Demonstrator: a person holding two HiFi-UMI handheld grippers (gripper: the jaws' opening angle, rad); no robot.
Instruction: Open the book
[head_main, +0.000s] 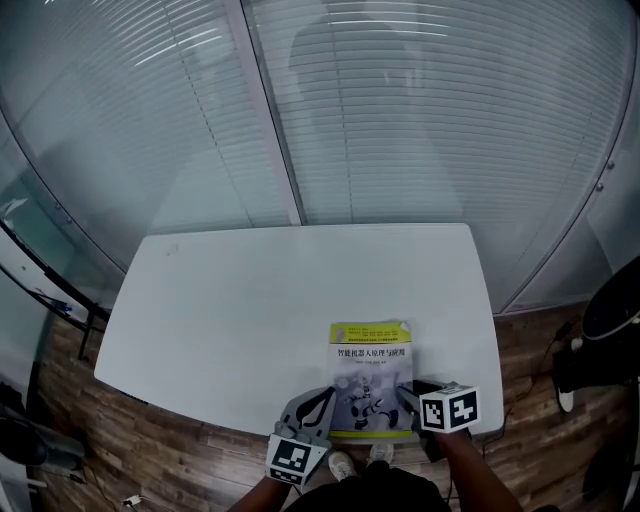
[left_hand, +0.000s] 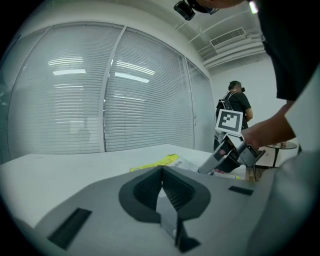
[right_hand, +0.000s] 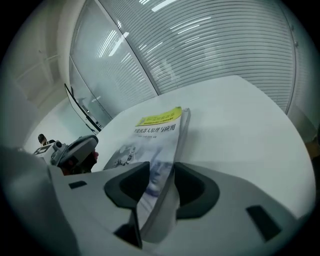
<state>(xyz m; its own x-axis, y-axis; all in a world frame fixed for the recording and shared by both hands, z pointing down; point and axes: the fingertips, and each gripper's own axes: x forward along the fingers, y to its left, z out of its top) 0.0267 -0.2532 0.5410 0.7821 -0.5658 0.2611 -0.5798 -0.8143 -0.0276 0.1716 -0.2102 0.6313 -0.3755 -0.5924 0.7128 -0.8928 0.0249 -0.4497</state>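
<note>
Two tools meet at the near edge of a white worktop, one on each side of the book. It lies shut and flat on the near right part of the worktop, cover up, with its yellow band at the far end and its near edge close to the worktop's rim. The right tool tilts down at the book's near right corner; its jaws are spread wide, and the book's edge runs up between them. The left tool lies nearly level just beside the book's near left corner, its jaws pressed together at the tips with nothing between them. White blinds behind glass fill the far side, and a wooden floor shows below the worktop.
</note>
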